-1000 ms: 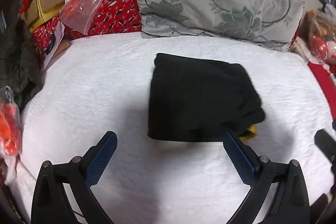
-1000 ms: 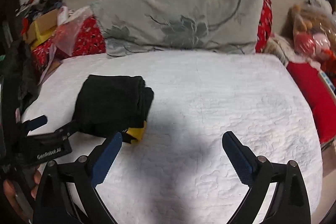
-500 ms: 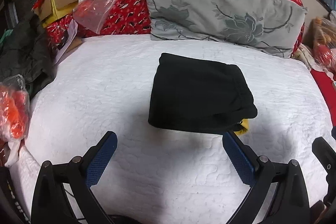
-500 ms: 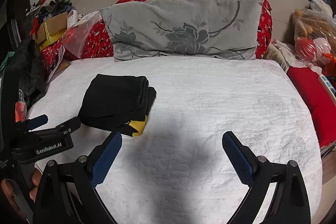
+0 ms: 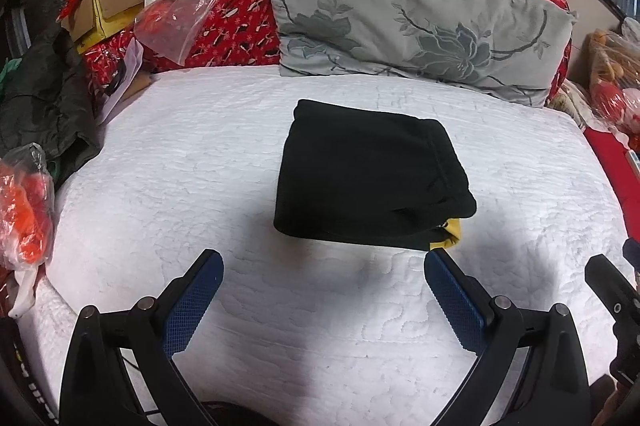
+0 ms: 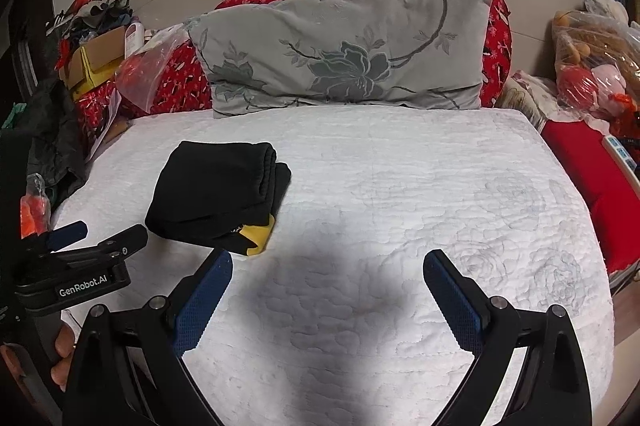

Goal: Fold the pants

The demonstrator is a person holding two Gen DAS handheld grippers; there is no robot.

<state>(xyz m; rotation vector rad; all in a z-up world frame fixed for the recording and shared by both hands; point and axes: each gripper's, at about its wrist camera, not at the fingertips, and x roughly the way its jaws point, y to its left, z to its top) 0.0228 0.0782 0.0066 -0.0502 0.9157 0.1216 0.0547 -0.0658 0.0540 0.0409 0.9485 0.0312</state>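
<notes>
Lying folded into a compact black stack, the pants (image 5: 372, 178) are resting on the white quilted bed (image 5: 200, 162), in front of the grey floral pillow (image 5: 420, 22), with a yellow patch (image 6: 258, 236) peeking out at one corner. Both the left claw (image 5: 323, 300) and the right claw (image 6: 328, 300) are hanging wide open and empty, near the stack but not touching it, suggesting the folding is essentially complete.

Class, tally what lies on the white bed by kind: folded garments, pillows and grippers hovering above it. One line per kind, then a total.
Folded black pants: 1
Grey floral pillow: 1
Grippers: 2, left gripper and right gripper, both open
Total: 4
</notes>
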